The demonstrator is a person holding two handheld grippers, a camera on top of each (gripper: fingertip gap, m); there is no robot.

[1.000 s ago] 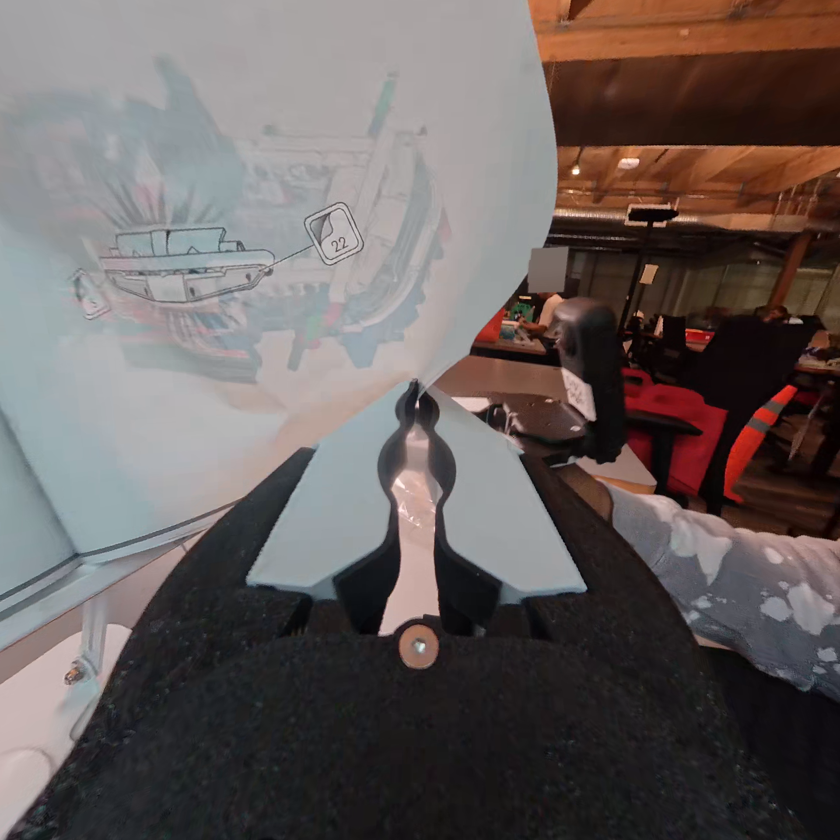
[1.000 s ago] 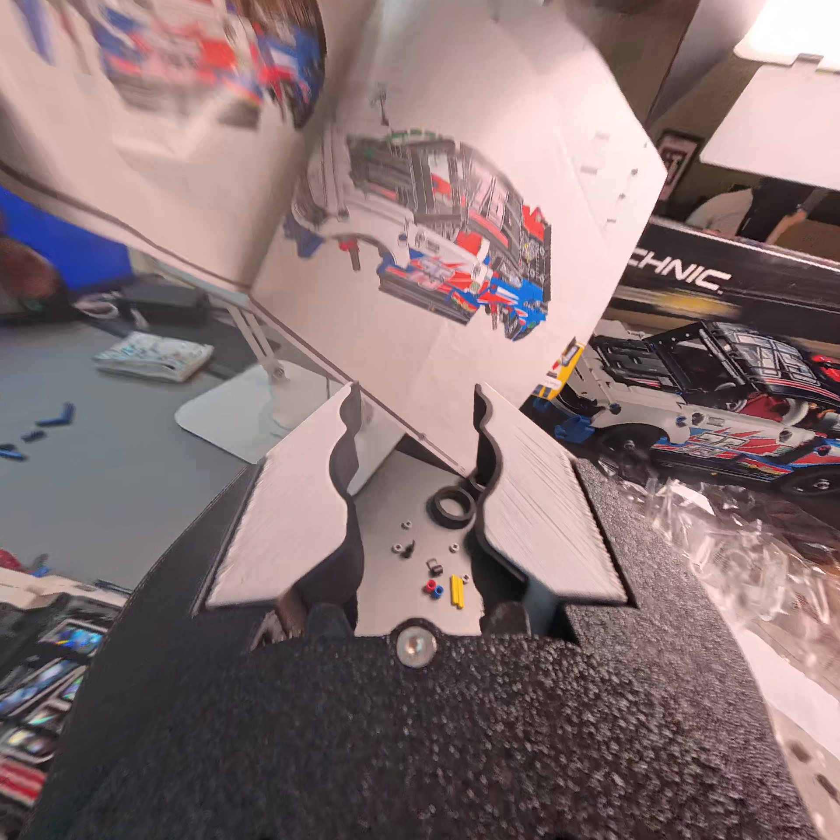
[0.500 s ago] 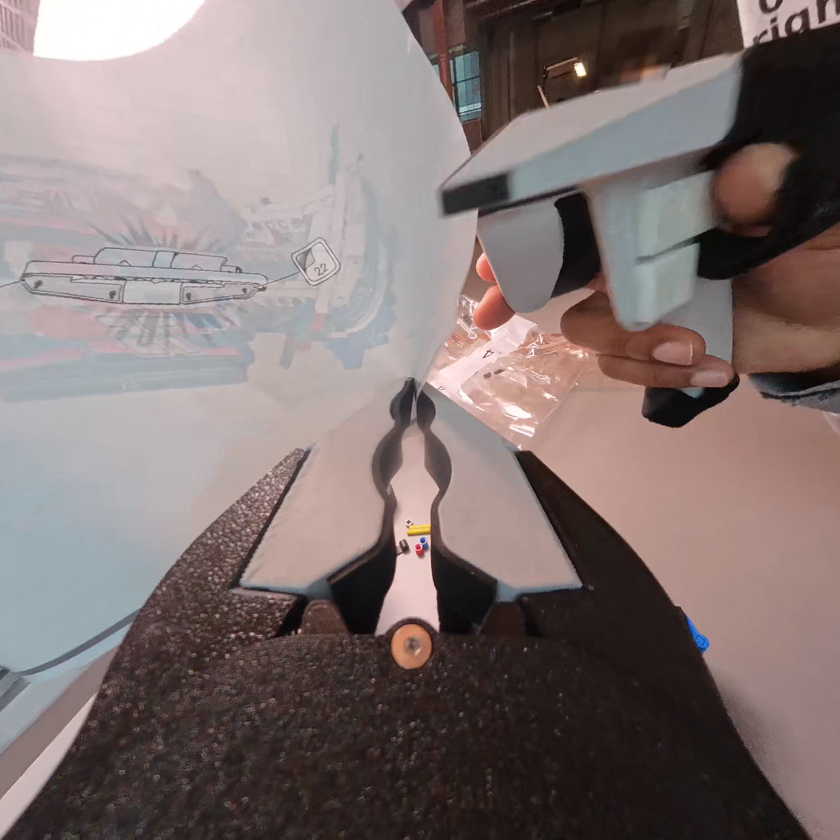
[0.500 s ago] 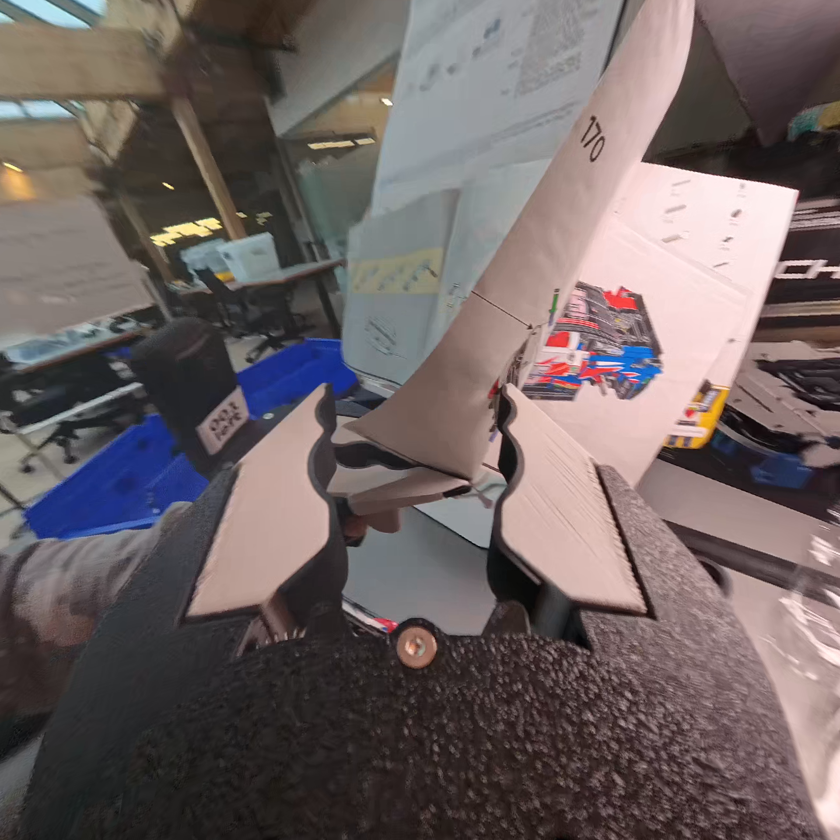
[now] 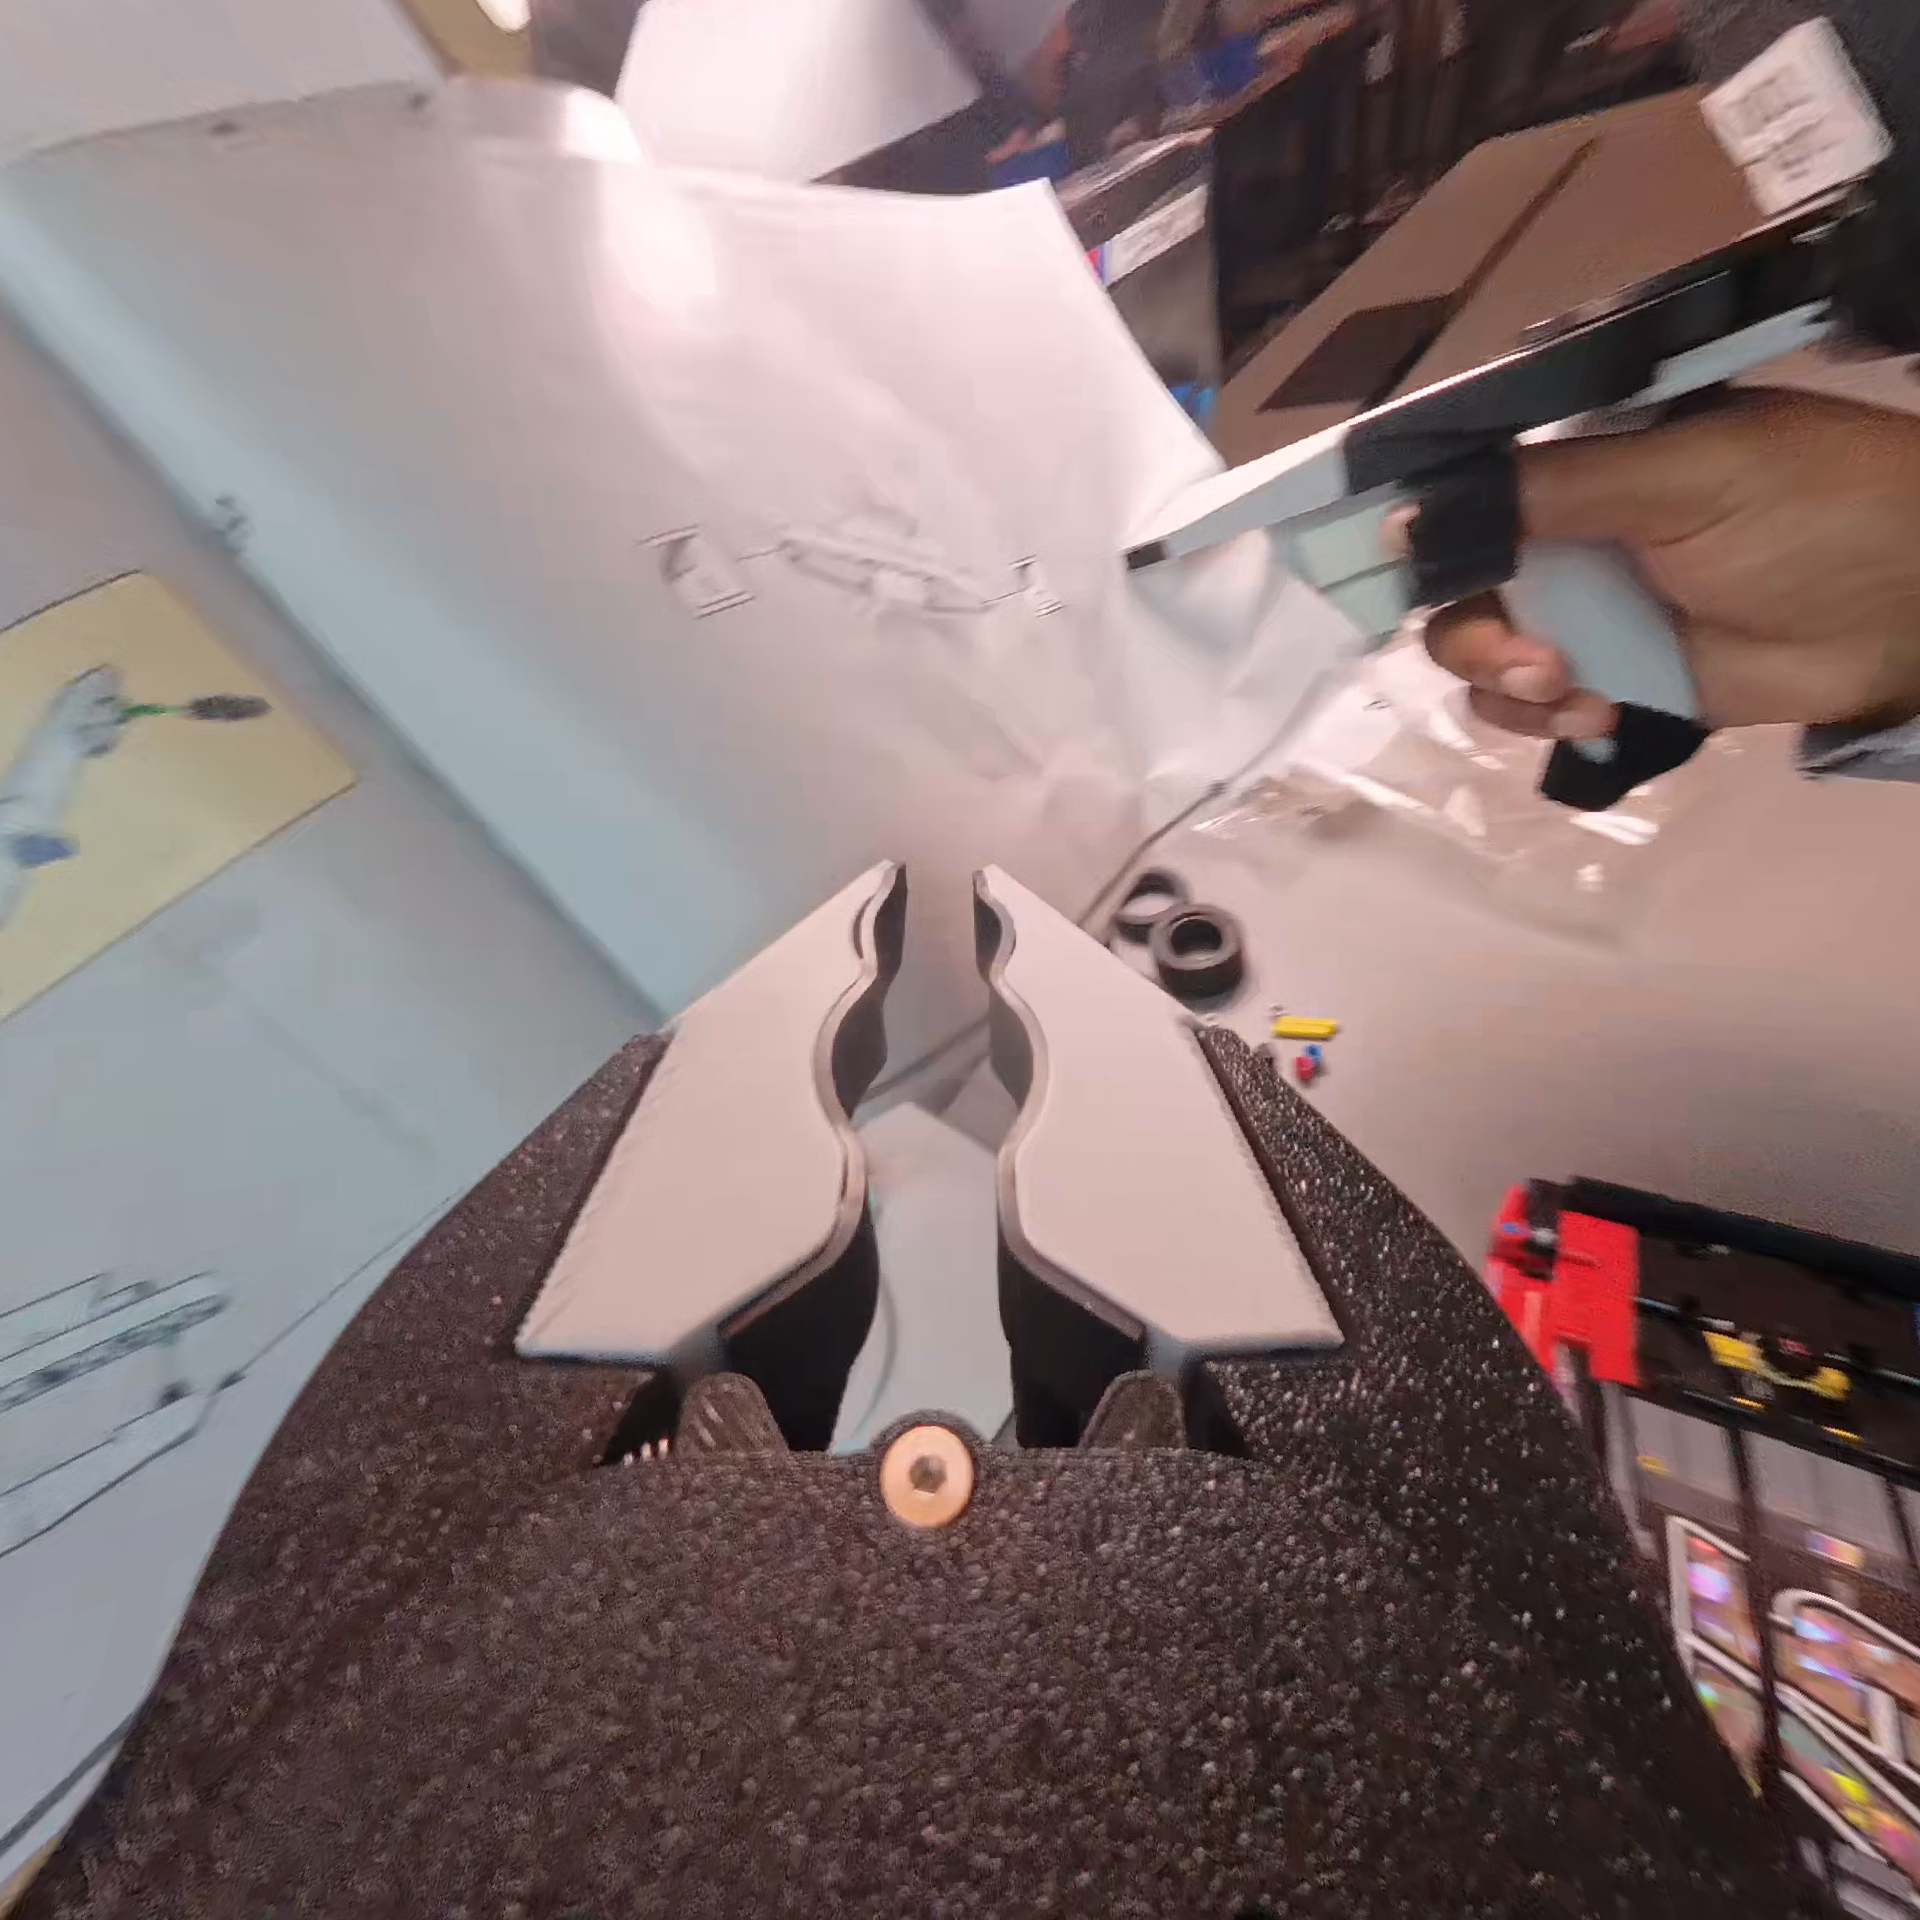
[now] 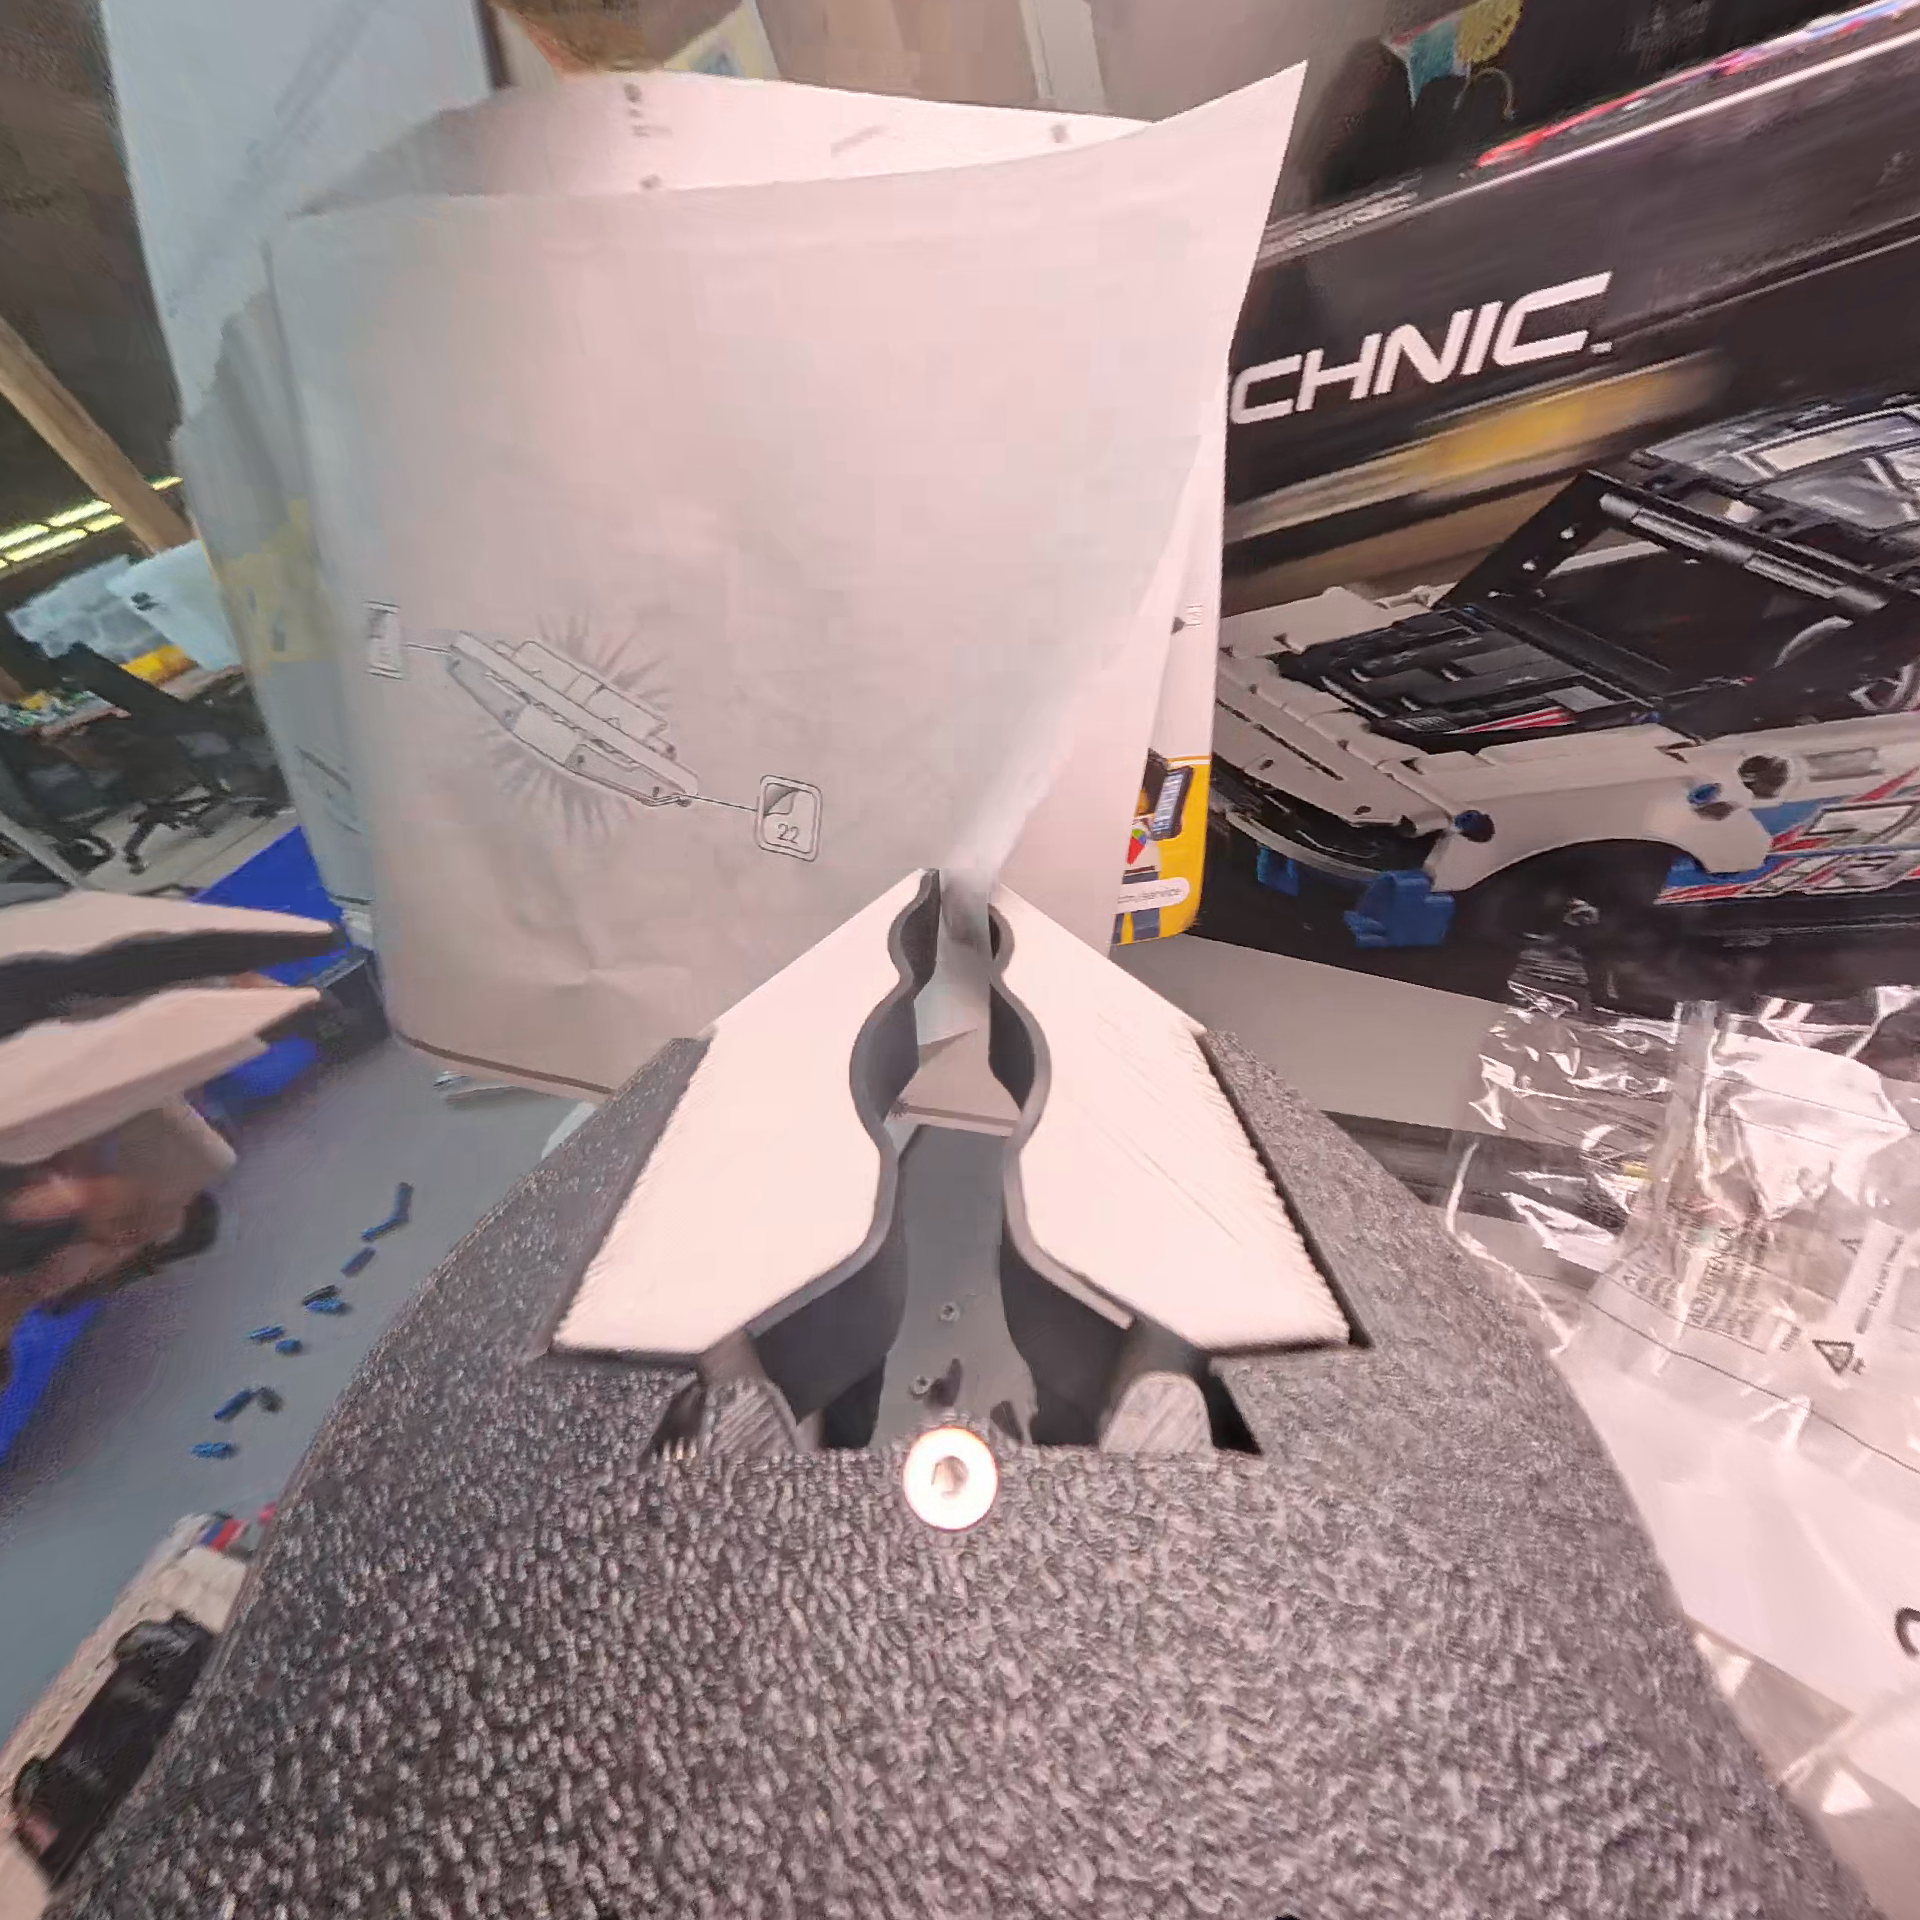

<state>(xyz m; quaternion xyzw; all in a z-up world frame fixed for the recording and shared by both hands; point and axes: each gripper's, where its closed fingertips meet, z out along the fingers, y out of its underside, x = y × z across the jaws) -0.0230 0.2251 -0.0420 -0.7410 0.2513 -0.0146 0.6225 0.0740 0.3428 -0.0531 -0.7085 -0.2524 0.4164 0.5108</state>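
An instruction booklet stands open, and one white page [image 6: 727, 468] with a line drawing curves up from it. My right gripper [image 6: 961, 899] is shut on that page's lower corner. In the left wrist view the same page [image 5: 727, 436] bends in front of my left gripper [image 5: 940, 883], which is open with a narrow gap and holds nothing. Its tips are close to the page's lower edge. The right gripper [image 5: 1153, 540] shows at the upper right, held by a hand. The left gripper [image 6: 301, 966] shows at the left edge of the right wrist view.
Two black tyres [image 5: 1195, 951] and small yellow, red and blue parts [image 5: 1304, 1034] lie on the grey table. Clear plastic bags [image 6: 1662, 1195] lie to the right. A large black box with a car picture [image 6: 1558, 623] stands behind. Several blue pins [image 6: 312, 1299] lie at the left.
My left gripper has opened and let go of the page. My right gripper has shut on the page's corner. The page has swung across between the two grippers.
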